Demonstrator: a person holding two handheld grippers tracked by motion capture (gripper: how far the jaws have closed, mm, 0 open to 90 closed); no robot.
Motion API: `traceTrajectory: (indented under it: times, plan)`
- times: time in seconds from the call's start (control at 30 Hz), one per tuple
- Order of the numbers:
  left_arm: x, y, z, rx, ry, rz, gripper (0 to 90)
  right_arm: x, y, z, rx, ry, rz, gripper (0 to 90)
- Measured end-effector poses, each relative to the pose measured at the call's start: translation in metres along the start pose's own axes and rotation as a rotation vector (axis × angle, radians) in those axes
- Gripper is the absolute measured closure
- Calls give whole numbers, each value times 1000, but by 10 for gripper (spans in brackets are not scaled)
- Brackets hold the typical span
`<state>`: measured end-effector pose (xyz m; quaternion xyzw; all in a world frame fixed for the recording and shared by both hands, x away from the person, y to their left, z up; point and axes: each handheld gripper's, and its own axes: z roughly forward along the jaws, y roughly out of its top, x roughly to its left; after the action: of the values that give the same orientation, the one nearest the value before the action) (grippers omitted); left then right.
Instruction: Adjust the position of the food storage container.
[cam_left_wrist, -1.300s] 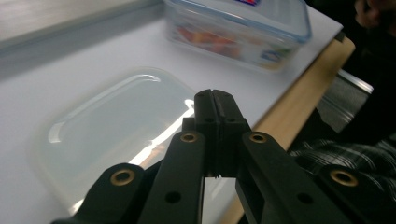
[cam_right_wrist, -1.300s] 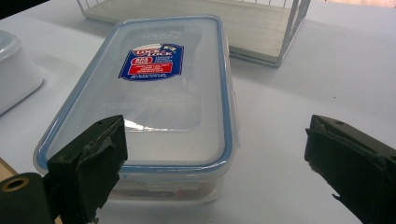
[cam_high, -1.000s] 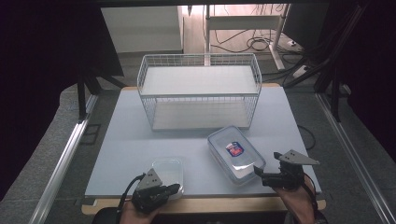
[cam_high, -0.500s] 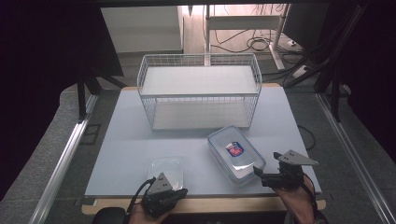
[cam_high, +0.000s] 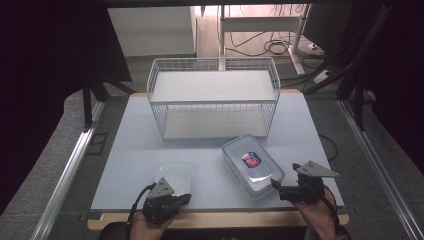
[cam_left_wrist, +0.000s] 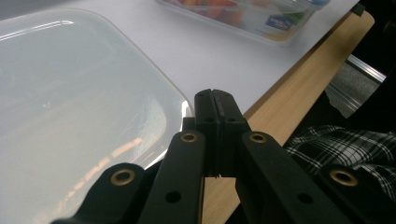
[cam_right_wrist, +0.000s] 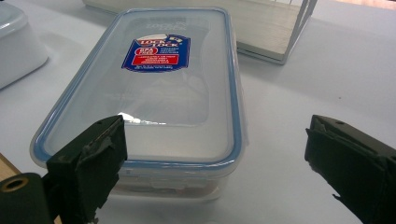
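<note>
Lidded container: near front-right corner of surface, just ahead of right hand-held gripper; jaws spread wide, nothing gripped.
Change: left hand-held gripper shifted right along front edge since a second ago, jaws clenched, empty, beside small clear tub.
Implication: likely reach phase; neither container lifted.
Left gripper view: tub rim at jaw tips, touching or not unclear. High view: wire basket at rear, empty.

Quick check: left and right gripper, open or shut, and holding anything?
Left gripper: shut, nothing between the jaws, beside the small clear container.
Right gripper: open, empty, jaws apart just short of the lidded box.
</note>
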<state>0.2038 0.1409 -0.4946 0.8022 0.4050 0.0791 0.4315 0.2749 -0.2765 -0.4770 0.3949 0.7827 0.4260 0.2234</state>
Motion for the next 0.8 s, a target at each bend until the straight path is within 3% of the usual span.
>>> traceTrajectory:
  times: [0.13,0.6,0.8]
  plan:
    - [8,2,-2,-5,22,-31,900,0,0,0,0,-1,0,59]
    - [8,16,15,10,52,-18,900,-1,1,-1,-8,-1,15,68]
    - [19,14,13,22,103,-29,900,-3,1,-2,-4,16,45,85]
